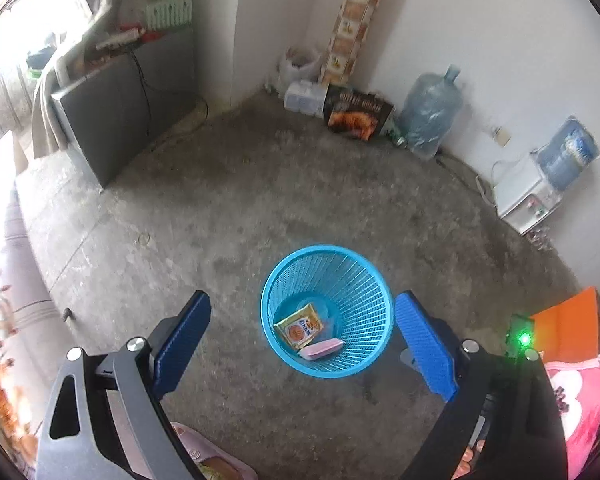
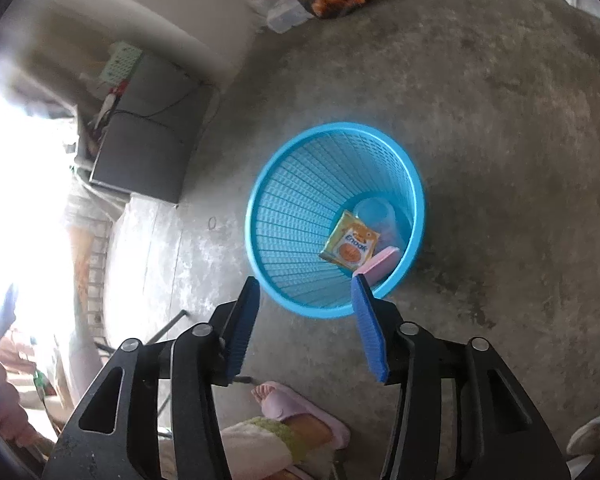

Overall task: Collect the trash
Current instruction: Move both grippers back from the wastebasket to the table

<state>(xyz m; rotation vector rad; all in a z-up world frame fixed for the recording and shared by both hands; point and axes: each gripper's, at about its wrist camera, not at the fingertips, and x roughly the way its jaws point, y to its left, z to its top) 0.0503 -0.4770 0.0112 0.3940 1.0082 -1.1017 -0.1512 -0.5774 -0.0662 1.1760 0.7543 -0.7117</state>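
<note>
A blue plastic mesh trash basket stands on the concrete floor; it also shows in the right wrist view. Inside lie a yellow snack packet, a pink flat piece and a clear cup. My left gripper is open and empty, held above the basket with a finger on either side of it. My right gripper is open and empty, just above the basket's near rim.
A grey cabinet stands at the left wall. A box, bags and a water jug line the far wall, with a white appliance at the right. The person's slippered foot is below the grippers.
</note>
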